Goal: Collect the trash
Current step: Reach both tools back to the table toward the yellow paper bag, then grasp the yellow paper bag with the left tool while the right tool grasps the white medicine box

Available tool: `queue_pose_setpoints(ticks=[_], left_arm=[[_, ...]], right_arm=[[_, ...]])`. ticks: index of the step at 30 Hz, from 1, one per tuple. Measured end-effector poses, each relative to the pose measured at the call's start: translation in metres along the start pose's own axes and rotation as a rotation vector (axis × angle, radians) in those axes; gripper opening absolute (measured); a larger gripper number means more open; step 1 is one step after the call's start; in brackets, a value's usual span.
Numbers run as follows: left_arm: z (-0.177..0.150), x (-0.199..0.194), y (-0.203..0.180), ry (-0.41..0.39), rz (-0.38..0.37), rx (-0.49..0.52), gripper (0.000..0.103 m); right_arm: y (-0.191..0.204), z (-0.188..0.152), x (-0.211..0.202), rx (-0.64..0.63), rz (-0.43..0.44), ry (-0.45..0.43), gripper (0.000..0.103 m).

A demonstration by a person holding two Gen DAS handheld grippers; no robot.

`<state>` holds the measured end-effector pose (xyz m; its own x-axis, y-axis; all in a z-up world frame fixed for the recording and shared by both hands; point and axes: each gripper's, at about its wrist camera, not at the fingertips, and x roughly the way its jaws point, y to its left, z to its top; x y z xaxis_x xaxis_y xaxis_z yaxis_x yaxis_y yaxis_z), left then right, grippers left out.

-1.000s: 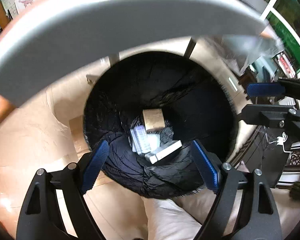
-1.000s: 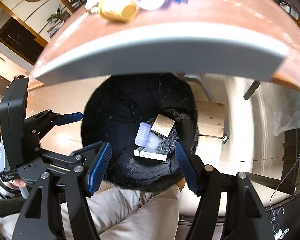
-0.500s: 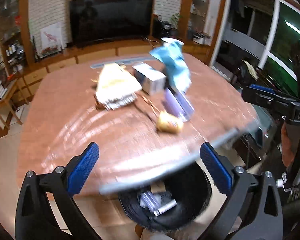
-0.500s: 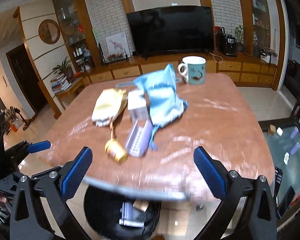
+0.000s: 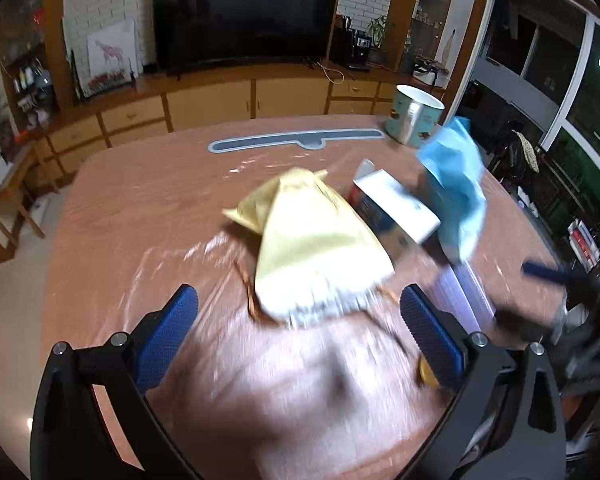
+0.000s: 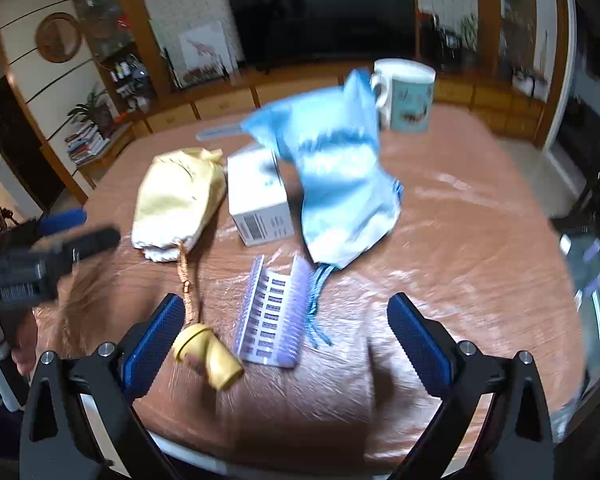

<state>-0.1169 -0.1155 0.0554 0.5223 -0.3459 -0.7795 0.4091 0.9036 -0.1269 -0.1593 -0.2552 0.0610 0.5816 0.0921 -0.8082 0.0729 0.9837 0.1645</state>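
Nearest, both sets of tongs spread wide and holding nothing: left tongs aimed at the yellow drawstring pouch, right tongs hovering low over the purple blister strip, apparently lined up for the next pickups. Just inside the right tongs' left pad, a small yellow cap-like piece on its side, tied by a braided cord running back to the pouch. Beyond the strip, a white carton lying flat between the pouch and a crumpled blue bag, the bag standing up on its own creases and leaning toward the carton, its strings trailing onto the strip's edge. All of this trash loose on the plastic-covered brown counter, clustered toward the near edge, probably within easy reach of a bin not in view. Farther back, a teal mug upright, likely not trash; behind the counter, a dark television over wooden cabinets.
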Motion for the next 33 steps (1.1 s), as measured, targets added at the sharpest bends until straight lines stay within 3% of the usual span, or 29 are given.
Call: queue_pose_setpoints(ticks=[4,7,12,14,17,24,27,33], left_arm=[[0.023,0.024,0.003,0.027,-0.027,-0.019,0.101],[0.034,0.038,0.001,0.034,-0.017,-0.021,0.101],[0.04,0.06,0.001,0.067,-0.004,-0.057,0.101],[0.04,0.069,0.006,0.093,0.003,-0.078,0.095],[0.04,0.075,0.014,0.104,-0.008,-0.102,0.094],[0.045,0.081,0.021,0.104,0.015,-0.098,0.094],[0.045,0.078,0.025,0.099,0.036,-0.108,0.094],[0.042,0.073,0.03,0.097,0.038,-0.135,0.094]], right_arm=[[0.0,0.003,0.028,0.075,0.038,0.073,0.09],[0.002,0.005,0.032,0.077,0.03,0.079,0.086],[0.024,0.025,0.028,-0.092,0.011,0.006,0.085],[0.031,0.037,0.037,-0.127,0.03,0.014,0.083],[0.03,0.054,0.059,-0.126,0.093,0.061,0.075],[0.022,0.085,0.089,-0.174,0.075,0.1,0.073],[0.023,0.088,0.092,-0.23,0.039,0.101,0.073],[0.024,0.085,0.077,-0.253,0.06,0.079,0.071]])
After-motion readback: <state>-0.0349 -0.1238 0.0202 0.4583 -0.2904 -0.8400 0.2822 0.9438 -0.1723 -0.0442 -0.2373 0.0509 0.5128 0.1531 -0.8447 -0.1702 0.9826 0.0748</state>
